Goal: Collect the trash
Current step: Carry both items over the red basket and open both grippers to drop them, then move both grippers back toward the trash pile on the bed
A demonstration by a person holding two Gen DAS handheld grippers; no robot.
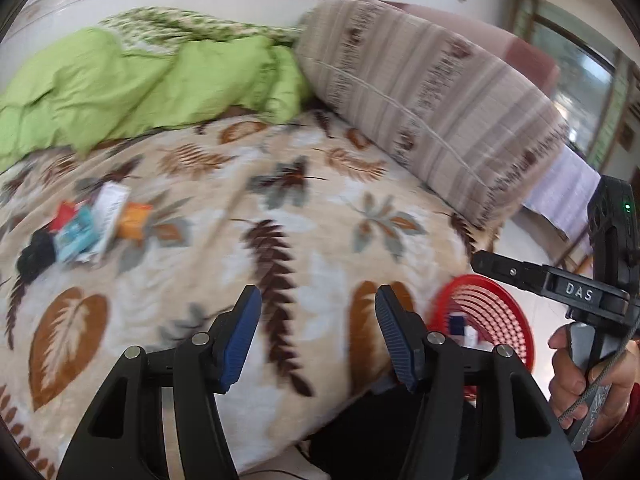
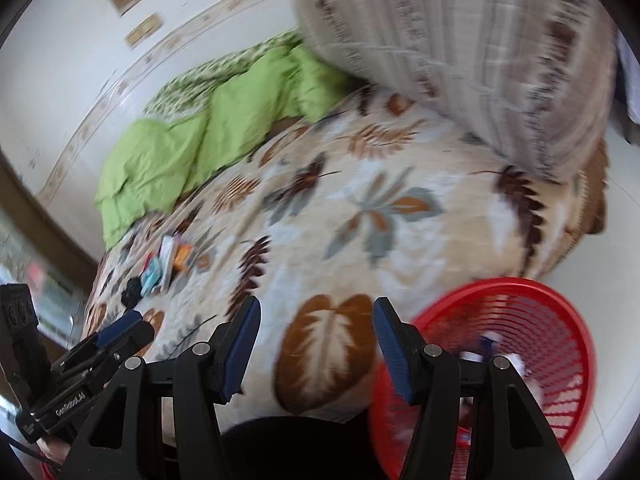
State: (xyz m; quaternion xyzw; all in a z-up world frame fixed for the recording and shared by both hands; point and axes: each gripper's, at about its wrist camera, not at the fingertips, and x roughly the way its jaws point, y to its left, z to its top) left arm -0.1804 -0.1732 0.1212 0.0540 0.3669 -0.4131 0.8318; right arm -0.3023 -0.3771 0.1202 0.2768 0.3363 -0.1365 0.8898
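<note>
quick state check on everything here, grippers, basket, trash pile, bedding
left gripper: open, empty, over the bed
right gripper: open, empty, near the basket
red plastic mesh basket: upright on the floor beside the bed, some trash already inside
pile of small wrappers and cartons: loose on the leaf-print blanket, not collected
green quilt: crumpled by the wall
striped bolster pillow: lying on the bed

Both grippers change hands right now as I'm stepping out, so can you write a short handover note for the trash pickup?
Left gripper: open, holding nothing, above the bed.
Right gripper: open, holding nothing, between the bed and the basket.
Red basket: on the floor by the bed's edge, with a few scraps already in it.
Left to do: the trash pile of wrappers and a small box lies on the leaf-print blanket, near the green quilt.
</note>
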